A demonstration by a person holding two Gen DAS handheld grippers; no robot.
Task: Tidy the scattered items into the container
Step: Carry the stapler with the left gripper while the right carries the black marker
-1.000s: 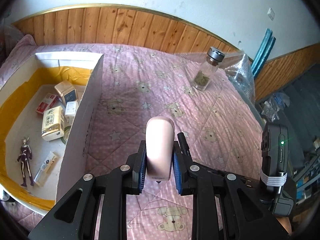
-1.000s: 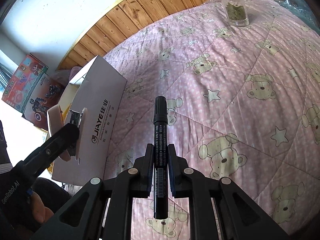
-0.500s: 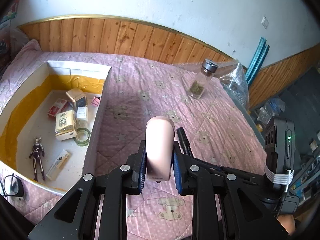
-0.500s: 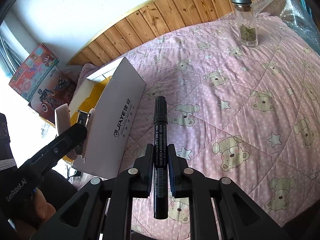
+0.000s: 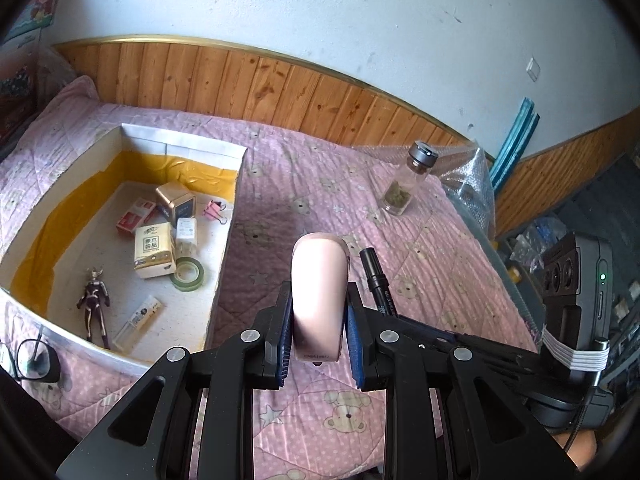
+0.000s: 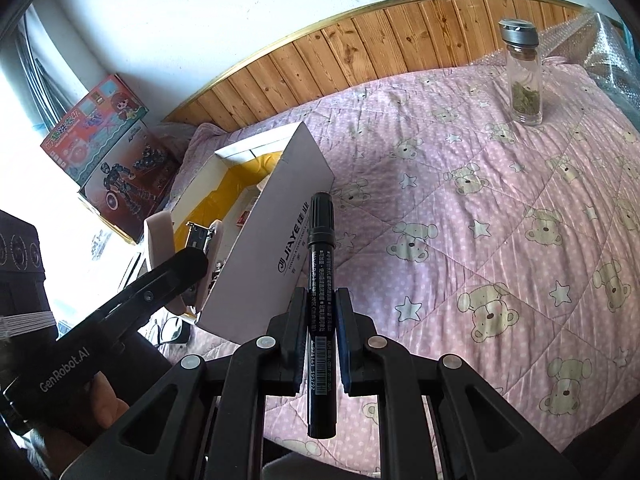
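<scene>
Pink stapler (image 5: pixel 318 300) sits clamped between the blue pads of the left gripper (image 5: pixel 319 334), jaws partly closed on its flanks, nose pointing forward over the pink bear-print quilt (image 5: pixel 420 264). Right gripper (image 6: pixel 319 334) is closed right down on a black marker (image 6: pixel 320 300), barrel gripped near mid-length, cap end forward; in the left view the marker tip shows just beside the stapler. Both loads hang in the air above the quilt, to the right of the white cardboard box (image 5: pixel 230 216), not yet over it. Box floor already holds a tissue pack (image 5: pixel 154 250), a green tape roll (image 5: pixel 188 274), a toy figure (image 5: pixel 94 300), a pink binder clip (image 5: pixel 215 210) and small cartons. Judgement: step in hand is the carry to the box. To do it well, take each item across above the near wall before lowering, since that wall stands tall and looks thin enough to fold if struck; release low over a bare patch of floor, of which the near corner by the wall looks freest. Take the grippers in one after the other, since they sit close and could collide over the opening. Open quilt to the right gives ample room; a glass jar (image 6: pixel 524 76) with a metal cap stands well apart near the far edge, still to be collected. Spectacles (image 5: pixel 34 362) lie outside the box's near-left corner, worth avoiding.
</scene>
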